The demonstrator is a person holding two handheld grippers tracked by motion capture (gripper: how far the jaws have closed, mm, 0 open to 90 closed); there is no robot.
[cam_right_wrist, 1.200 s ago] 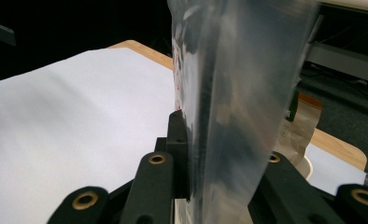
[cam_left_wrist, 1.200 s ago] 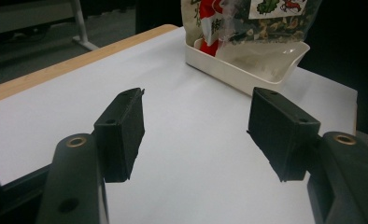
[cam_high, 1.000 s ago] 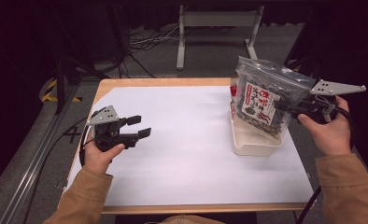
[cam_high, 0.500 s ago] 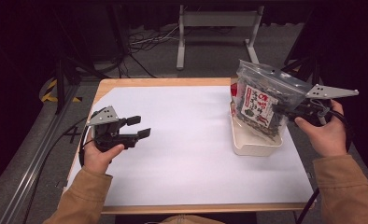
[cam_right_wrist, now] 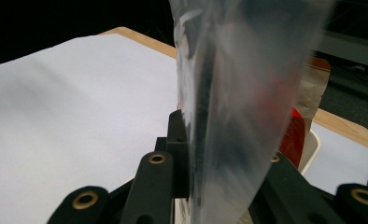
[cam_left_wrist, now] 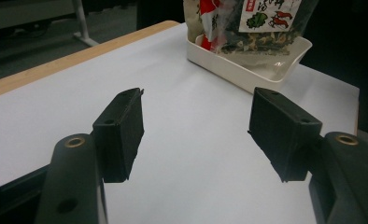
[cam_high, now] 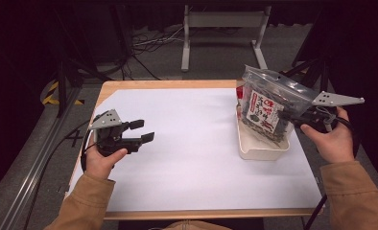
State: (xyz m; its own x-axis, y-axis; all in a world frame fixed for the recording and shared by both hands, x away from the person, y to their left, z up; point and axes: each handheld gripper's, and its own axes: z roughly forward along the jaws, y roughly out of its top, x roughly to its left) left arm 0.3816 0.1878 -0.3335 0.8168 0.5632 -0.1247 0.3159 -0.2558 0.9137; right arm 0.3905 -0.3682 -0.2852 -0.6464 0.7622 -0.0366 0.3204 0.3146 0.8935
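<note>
Since the earlier frame, right gripper (cam_high: 292,116), clamped on the seaweed snack bag (cam_high: 268,108), has lowered it into the white tray (cam_high: 254,149). Left gripper (cam_high: 141,131) idle, jaws apart. Recommend seating the bag fully before release.

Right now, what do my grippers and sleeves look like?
Both grippers are black, each with two blocky jaws on arms with brass-ringed pivot holes. The left gripper and right gripper each carry a grey three-cornered plate on top. A black cable trails from each. The sleeves are tan.
</note>
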